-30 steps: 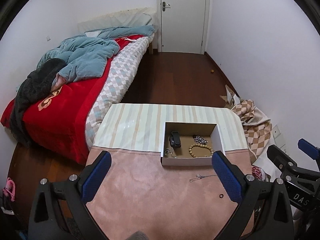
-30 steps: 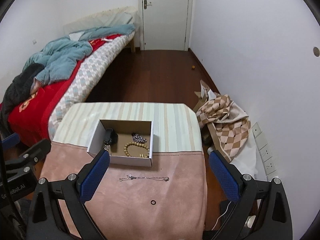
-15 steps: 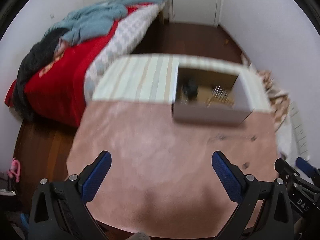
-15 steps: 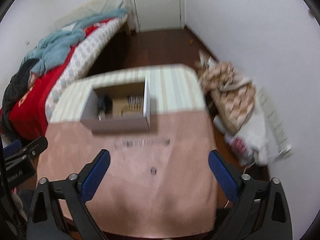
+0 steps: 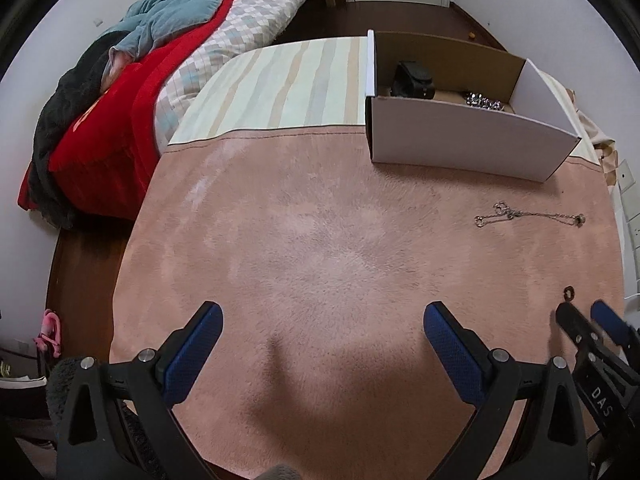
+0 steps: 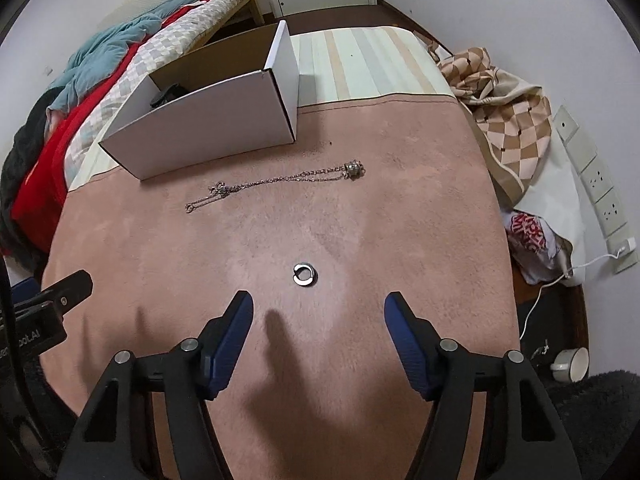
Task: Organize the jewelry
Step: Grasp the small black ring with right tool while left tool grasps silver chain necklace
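A small silver ring point(image 6: 305, 274) lies on the pink cloth just ahead of my right gripper point(image 6: 318, 314), which is open and empty. The ring also shows in the left wrist view point(image 5: 568, 291). A silver chain necklace point(image 6: 276, 186) with a bead pendant lies stretched out beyond it, in front of a white cardboard box point(image 6: 208, 120). In the left wrist view the necklace point(image 5: 528, 216) lies at right, and the box point(image 5: 464, 140) holds a black item point(image 5: 414, 80) and a metal bracelet point(image 5: 484, 102). My left gripper point(image 5: 322, 326) is open and empty, low over bare cloth.
The table point(image 5: 304, 248) has pink cloth in front and a striped cloth point(image 5: 288, 88) behind. A bed point(image 5: 120, 100) with red and teal bedding stands at left. Checked fabric point(image 6: 508, 120), wall sockets point(image 6: 600, 188) and a cup point(image 6: 570, 364) are at right.
Both grippers have dropped and moved forward toward the table. The box, necklace and ring now appear much closer. The right gripper has come in just behind the ring.
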A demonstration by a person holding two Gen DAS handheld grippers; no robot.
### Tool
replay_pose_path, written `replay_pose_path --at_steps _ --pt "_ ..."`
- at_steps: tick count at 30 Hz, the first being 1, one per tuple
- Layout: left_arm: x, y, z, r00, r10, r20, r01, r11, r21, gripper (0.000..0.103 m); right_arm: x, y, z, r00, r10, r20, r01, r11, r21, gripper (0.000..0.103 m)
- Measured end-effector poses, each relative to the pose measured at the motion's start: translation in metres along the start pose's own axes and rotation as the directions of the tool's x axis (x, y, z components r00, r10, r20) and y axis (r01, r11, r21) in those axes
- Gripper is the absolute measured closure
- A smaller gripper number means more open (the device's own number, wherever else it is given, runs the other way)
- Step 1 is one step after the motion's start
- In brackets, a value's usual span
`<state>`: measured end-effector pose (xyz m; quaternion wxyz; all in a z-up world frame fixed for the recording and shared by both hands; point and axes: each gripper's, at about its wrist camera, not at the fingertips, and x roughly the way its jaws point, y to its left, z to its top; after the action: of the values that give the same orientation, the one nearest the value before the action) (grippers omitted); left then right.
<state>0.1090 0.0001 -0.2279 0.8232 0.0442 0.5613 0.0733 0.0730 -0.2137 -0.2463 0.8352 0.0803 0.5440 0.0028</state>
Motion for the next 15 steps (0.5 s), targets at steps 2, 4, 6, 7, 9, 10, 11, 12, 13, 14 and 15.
replay_pose_path --at_steps 2,4,6,7,9,10,11,12,13,14,15 --pt "0.004 0.0 0.002 1.0 0.002 -0.004 -0.002 1.0 0.0 0.0 0.003 0.003 0.002 1.0 -0.017 0.022 0.017 1.0 -0.016 0.041" --pt "0.006 -0.001 0.002 1.0 0.005 -0.006 -0.005 1.0 0.002 0.0 0.005 0.009 0.005 0.998 -0.041 0.04 0.042 0.998 -0.039 0.048" --pt "0.008 -0.002 0.003 1.0 0.006 -0.009 -0.006 1.0 0.004 0.0 0.007 0.014 0.006 0.995 -0.073 0.063 0.078 0.995 -0.067 0.059" --pt "0.008 -0.003 0.004 1.0 0.007 -0.008 -0.007 1.0 0.006 0.0 0.007 0.016 0.006 0.994 -0.083 0.075 0.089 0.993 -0.08 0.07" --pt "0.008 -0.007 0.006 1.0 0.003 -0.005 -0.003 1.0 0.014 0.0 0.008 0.016 0.007 0.992 -0.09 0.087 0.098 0.991 -0.088 0.09" --pt "0.006 -0.011 0.008 1.0 -0.002 0.001 0.002 1.0 0.021 0.0 0.007 0.014 0.008 0.993 -0.079 0.086 0.085 0.993 -0.08 0.09" --pt "0.006 -0.014 0.011 1.0 -0.007 0.005 0.006 1.0 0.027 0.0 0.007 0.01 0.009 0.995 -0.062 0.082 0.067 0.996 -0.065 0.09" --pt "0.003 -0.021 0.014 1.0 -0.017 0.014 0.016 0.999 0.038 0.0 0.005 0.005 0.011 0.995 -0.055 0.079 0.059 0.997 -0.044 0.09" --pt "0.001 -0.029 0.018 0.999 -0.03 0.025 0.029 0.998 0.05 0.0 0.003 -0.002 0.012 0.996 -0.047 0.078 0.048 0.999 -0.017 0.09" --pt "-0.002 -0.036 0.022 0.998 -0.043 0.036 0.041 0.997 0.062 0.0 0.002 -0.01 0.014 0.996 -0.039 0.079 0.039 0.999 0.008 0.09" --pt "-0.004 -0.046 0.026 0.997 -0.059 0.046 0.056 0.996 0.075 0.0 -0.001 -0.019 0.016 0.996 -0.032 0.082 0.029 0.999 0.042 0.09"
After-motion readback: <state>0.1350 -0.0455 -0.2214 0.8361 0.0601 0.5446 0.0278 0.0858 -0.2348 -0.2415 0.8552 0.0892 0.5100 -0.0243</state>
